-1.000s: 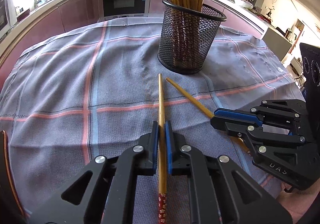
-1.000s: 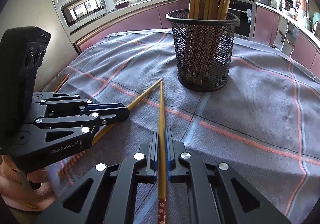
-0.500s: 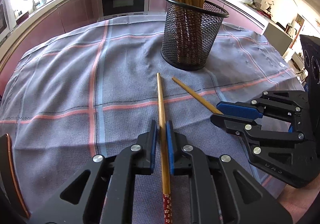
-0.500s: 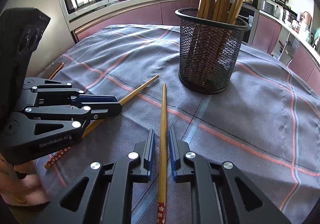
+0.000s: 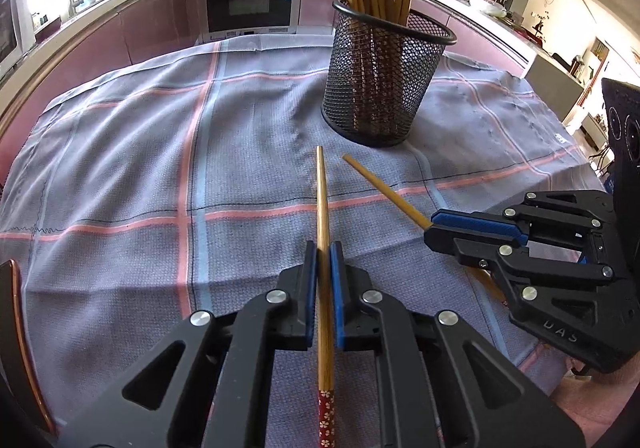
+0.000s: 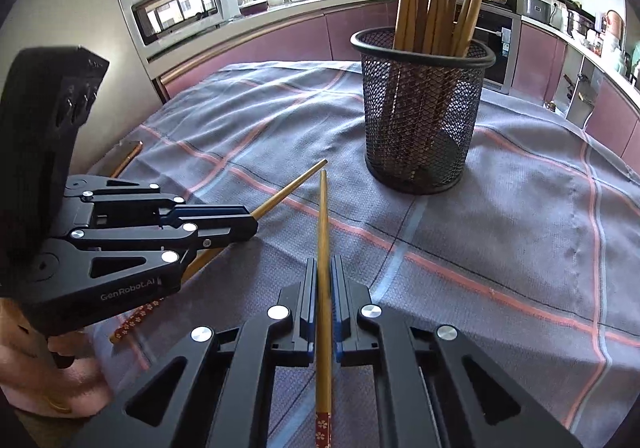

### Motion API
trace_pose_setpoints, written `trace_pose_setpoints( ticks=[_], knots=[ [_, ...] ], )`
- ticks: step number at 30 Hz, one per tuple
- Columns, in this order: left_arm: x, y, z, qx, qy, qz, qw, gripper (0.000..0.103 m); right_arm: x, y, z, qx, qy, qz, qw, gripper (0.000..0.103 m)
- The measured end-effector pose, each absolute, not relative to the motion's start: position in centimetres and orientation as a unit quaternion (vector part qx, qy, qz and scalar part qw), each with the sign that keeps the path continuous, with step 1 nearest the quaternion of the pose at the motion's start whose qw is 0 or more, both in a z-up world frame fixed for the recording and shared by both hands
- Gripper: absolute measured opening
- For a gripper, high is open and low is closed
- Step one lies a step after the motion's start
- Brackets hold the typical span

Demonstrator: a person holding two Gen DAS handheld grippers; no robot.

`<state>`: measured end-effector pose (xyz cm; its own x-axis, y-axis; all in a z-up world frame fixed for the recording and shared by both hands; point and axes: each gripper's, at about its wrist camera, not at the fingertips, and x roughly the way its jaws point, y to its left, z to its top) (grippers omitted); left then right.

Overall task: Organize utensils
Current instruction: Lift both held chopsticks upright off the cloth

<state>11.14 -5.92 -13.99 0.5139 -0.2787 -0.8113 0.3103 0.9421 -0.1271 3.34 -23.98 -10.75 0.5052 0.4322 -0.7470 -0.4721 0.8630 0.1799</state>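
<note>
While most chopsticks already stand in the mesh holder (image 5: 384, 80) ahead of our fingers, our left gripper (image 5: 324, 248) and right gripper (image 6: 324, 264) each pinch one chopstick (image 5: 322, 204) (image 6: 322, 216), both still to drop in.

Mesh cup (image 6: 420, 120) upright on plaid cloth (image 6: 520, 228), full of chopsticks (image 6: 436, 0). Right gripper (image 6: 323, 268) near side of cup, pads clamped on single chopstick (image 6: 323, 232), tip aimed at cup's left base. Left gripper (image 6: 250, 224) further left of cup, closed on 2nd chopstick (image 6: 290, 186); tips nearly meet, touching or not unclear. Microwave (image 6: 180, 8) far behind-left of cup.
</note>
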Motion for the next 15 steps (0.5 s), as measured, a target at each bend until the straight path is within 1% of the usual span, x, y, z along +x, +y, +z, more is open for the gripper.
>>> trace_pose_setpoints(
  ticks=[15],
  knots=[
    [10.1,-4.3,-10.4,-0.028,0.432,-0.199,0.879,0.008,2.5,-26.9,-7.3,0.047,0.371,0.294,0.879,0.005]
  ],
)
